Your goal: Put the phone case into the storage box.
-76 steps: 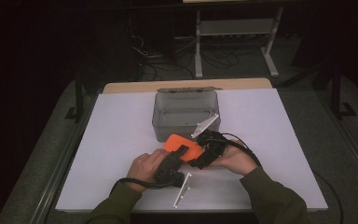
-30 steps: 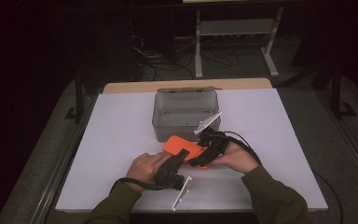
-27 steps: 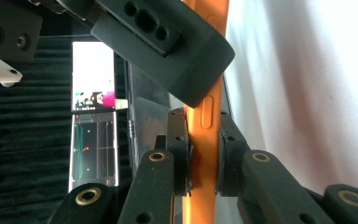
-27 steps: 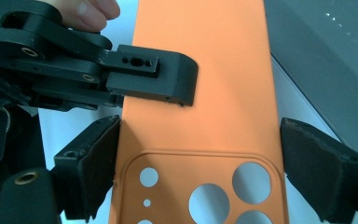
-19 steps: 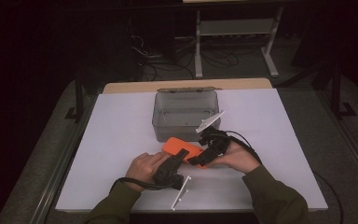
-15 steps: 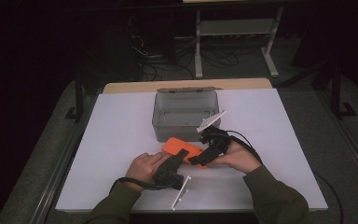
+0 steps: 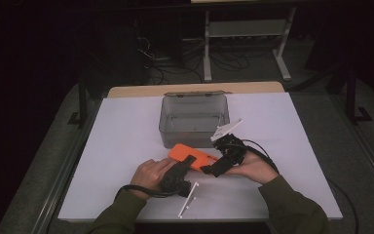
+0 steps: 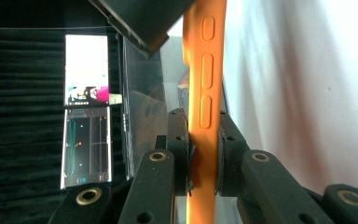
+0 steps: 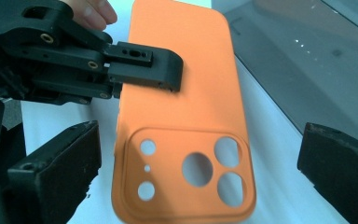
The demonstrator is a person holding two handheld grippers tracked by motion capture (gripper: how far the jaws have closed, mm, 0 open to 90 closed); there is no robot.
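The smooth orange phone case (image 9: 182, 116), with round camera cutouts, hangs just above the white tabletop (image 7: 126, 146), pinched across its faces by the left gripper (image 7: 187, 163). The right gripper (image 7: 214, 168), jaws just spread, straddles its cutout end untouching. A clear plastic box (image 7: 195, 117) stands just beyond.

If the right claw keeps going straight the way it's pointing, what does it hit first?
Most likely the orange phone case, lying between its open jaws with the camera-hole end nearest. Just beyond, the left claw is clamped on that case.
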